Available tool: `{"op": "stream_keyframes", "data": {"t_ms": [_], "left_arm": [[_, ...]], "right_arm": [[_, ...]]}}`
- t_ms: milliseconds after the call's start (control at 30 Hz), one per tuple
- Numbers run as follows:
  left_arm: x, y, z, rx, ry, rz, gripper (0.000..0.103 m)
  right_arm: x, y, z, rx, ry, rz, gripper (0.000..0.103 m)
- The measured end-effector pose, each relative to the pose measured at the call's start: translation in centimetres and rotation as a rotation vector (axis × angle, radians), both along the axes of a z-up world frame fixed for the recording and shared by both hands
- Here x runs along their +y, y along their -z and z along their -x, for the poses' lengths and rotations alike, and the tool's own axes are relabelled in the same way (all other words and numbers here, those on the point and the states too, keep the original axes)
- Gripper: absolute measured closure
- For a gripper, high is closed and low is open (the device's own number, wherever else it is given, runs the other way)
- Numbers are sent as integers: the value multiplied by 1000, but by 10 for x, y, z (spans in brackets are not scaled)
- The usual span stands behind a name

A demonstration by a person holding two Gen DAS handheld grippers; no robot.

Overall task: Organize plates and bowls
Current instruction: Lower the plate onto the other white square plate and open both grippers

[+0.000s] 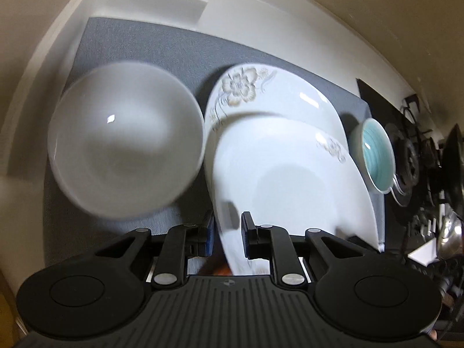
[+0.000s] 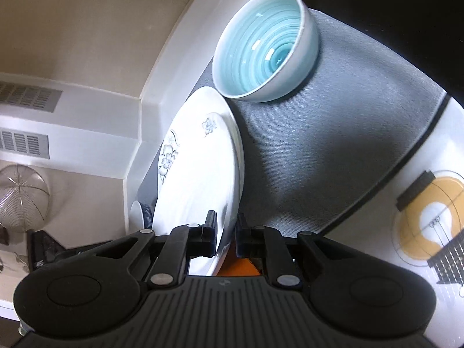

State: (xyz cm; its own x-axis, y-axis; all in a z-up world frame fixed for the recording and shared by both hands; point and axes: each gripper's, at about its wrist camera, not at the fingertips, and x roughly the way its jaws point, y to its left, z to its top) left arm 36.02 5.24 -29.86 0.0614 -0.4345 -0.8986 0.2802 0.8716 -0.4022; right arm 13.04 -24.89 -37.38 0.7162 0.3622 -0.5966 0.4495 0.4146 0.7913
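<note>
Your left gripper (image 1: pixel 227 236) has its jaws pinched on the rim of a glossy white floral plate (image 1: pixel 290 179), held tilted over a second floral plate (image 1: pixel 275 92) on the grey felt mat (image 1: pixel 145 43). Your right gripper (image 2: pixel 226 232) clamps the same raised plate's edge. Beside them sit a smooth, empty white bowl (image 1: pixel 124 142) and an empty turquoise ribbed bowl (image 2: pixel 261 46).

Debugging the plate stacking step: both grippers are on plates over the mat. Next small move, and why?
Probably lower the left gripper so its floral plate settles flat onto the other floral plate. It sits tilted, overlapping that plate, rim between the fingers. The white bowl and blue bowl flank closely, so go slow.
</note>
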Motion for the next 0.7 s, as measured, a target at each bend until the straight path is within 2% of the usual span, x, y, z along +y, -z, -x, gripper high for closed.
{"op": "stream_keyframes", "data": {"t_ms": [67,200,300,400,500,567,700], "left_arm": [[4,5,7,41,-10,24,84],[6,4,16,44,-50,50,83],[1,2,21,4,-69,10,85],[13,3,27,69,-147,45,85],[17,1,36,68,-177,67,85],[13,2,35,58,-169,59,85],[17,9,22,83,-214,73,88]], "right_arm": [[2,-1,-2,1,0,14,88],[5,-3,-8,5,-7,51,88],[5,-4,-16,14,-14,68,89],[4,-5,-21,12,-11,71,89],[5,-6,-24,11,-11,83,89],[4,-4,-25,14,-7,80,89],[3,-3,-26,26,-15,49,88]]}}
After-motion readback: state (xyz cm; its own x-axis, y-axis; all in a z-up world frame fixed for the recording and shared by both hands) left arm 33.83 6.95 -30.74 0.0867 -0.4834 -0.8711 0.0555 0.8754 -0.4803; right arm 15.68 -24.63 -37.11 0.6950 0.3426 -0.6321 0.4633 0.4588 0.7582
